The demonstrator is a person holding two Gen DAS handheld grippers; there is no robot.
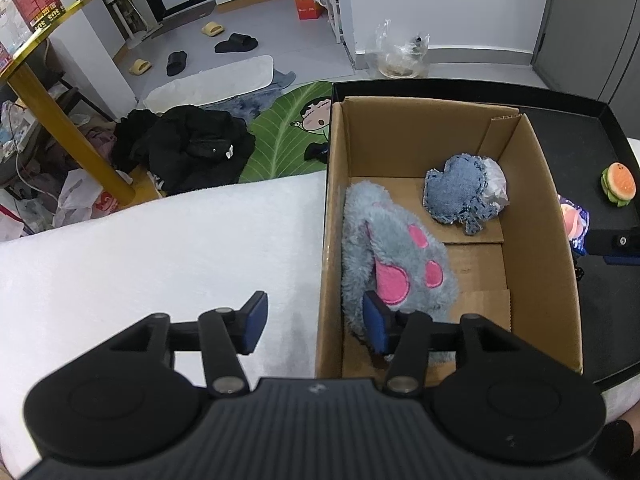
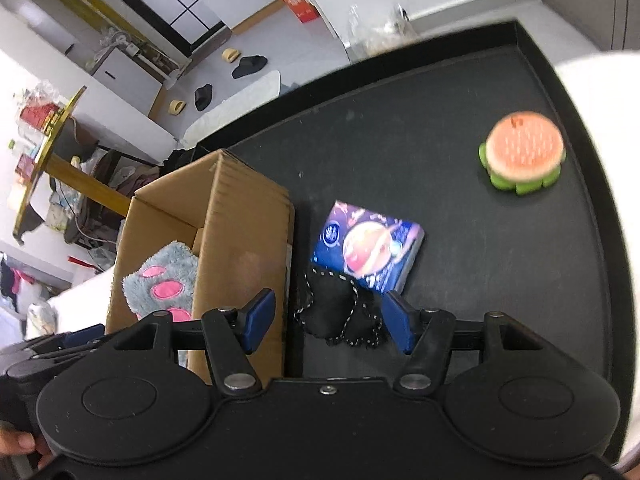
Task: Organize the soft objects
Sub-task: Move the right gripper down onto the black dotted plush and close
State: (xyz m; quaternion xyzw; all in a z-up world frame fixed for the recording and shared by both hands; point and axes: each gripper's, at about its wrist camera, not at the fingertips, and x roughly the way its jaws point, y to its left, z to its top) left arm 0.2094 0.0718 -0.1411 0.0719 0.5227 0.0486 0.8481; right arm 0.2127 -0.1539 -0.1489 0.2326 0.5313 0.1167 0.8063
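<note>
A cardboard box (image 1: 536, 216) stands on a black tray (image 1: 580, 132). Inside lie a fluffy grey paw plush with pink pads (image 1: 396, 260) and a denim heart pillow (image 1: 464, 194). My left gripper (image 1: 316, 322) is open and empty, straddling the box's left wall, one finger by the paw plush. My right gripper (image 2: 326, 322) is open just above a small black soft pouch with dotted trim (image 2: 340, 316) on the tray (image 2: 460, 92). Beyond it lie a blue tissue packet (image 2: 370, 252) and a burger toy (image 2: 522, 154). The box (image 2: 240, 220) is to its left.
A white padded surface (image 1: 140, 260) lies left of the tray. The floor beyond holds a black jacket (image 1: 188, 148), a green leaf mat (image 1: 288, 128), slippers, and a gold table leg (image 1: 68, 124). The burger toy (image 1: 618, 184) sits at the tray's right side.
</note>
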